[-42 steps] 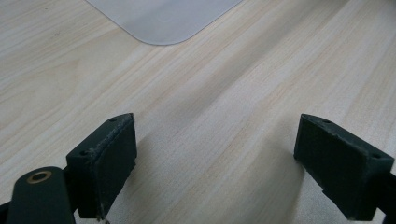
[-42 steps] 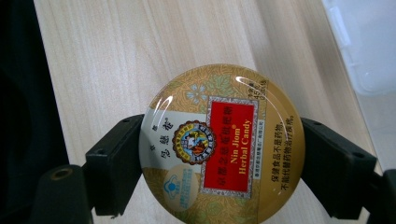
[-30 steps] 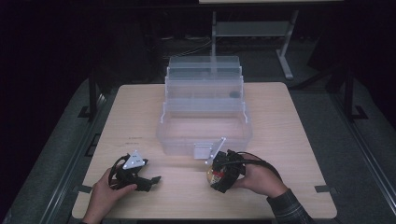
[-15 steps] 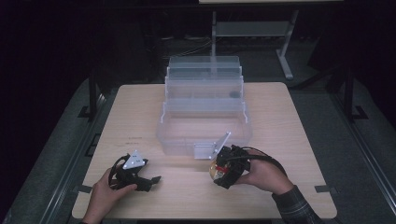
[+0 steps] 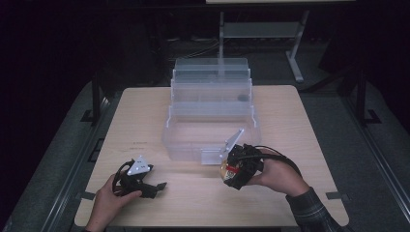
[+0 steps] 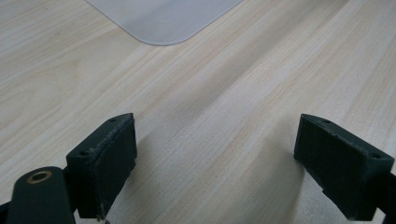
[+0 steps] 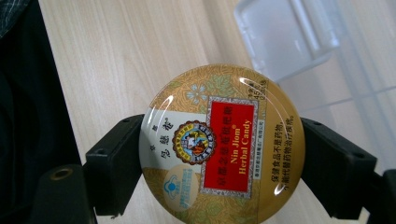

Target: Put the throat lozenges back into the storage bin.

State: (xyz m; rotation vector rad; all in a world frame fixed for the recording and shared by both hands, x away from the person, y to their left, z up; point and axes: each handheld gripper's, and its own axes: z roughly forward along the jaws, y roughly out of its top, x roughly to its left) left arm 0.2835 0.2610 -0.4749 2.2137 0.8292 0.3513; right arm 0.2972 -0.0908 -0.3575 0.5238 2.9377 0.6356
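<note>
While my right gripper (image 7: 219, 154) clamps a round gold candy tin (image 7: 222, 144) between its two black jaws, pressing on its rim from either side, the pick-up looks done to me; in the high view the right gripper (image 5: 232, 171) holds the tin (image 5: 226, 169) just above the wooden table (image 5: 300, 121), near the front edge and a little right of centre, just beside the front wall of the clear tiered organiser (image 5: 212, 121); what remains, as I judge it, is carrying the tin over that wall and releasing it into a compartment, most likely the large front tray.

My left gripper (image 6: 215, 158) has its jaws wide apart with nothing between them, only bare wood grain below; in the high view it (image 5: 154, 186) rests near the table's front left corner, well apart from the organiser.

Hard to make out: which compartment is meant; whether the tin clears the tabletop or grazes it; a small dark thing (image 5: 241, 97) in an upper tier, too small to identify; the room beyond the table is dark; the pale rounded corner (image 6: 163, 21) at the top of the left gripper view is cut off.
</note>
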